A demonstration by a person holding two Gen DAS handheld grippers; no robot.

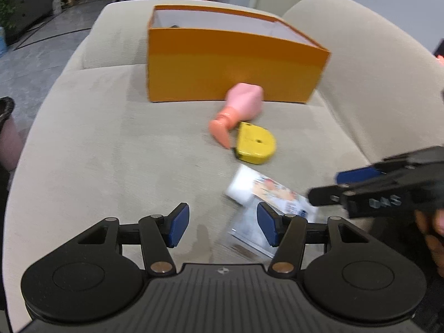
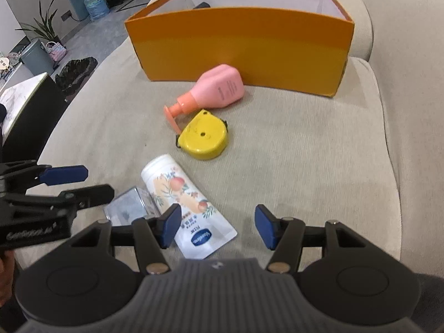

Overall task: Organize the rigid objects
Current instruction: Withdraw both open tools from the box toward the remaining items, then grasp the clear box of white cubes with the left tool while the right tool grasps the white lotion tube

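An open orange box (image 1: 230,63) (image 2: 241,47) stands at the back of the beige sofa seat (image 2: 305,144). A pink pump bottle (image 1: 241,108) (image 2: 219,88) lies against its front wall, with a yellow tape measure (image 1: 255,144) (image 2: 204,138) beside the pump. Nearer lie a white printed tube (image 1: 266,191) (image 2: 183,194) and a clear plastic case (image 1: 247,236) (image 2: 127,205). My left gripper (image 1: 223,227) (image 2: 97,183) hovers open over the case. My right gripper (image 2: 217,229) (image 1: 327,187) is open above the tube's lower end, and its pads press on nothing.
The sofa's backrest cushion (image 1: 374,69) rises on the right and an armrest (image 1: 116,36) lies behind the box. Past the seat's left edge are a grey floor (image 1: 36,61), a dark table (image 2: 30,105), black bags (image 2: 75,72) and a plant (image 2: 41,27). A dark item (image 2: 202,5) lies inside the box.
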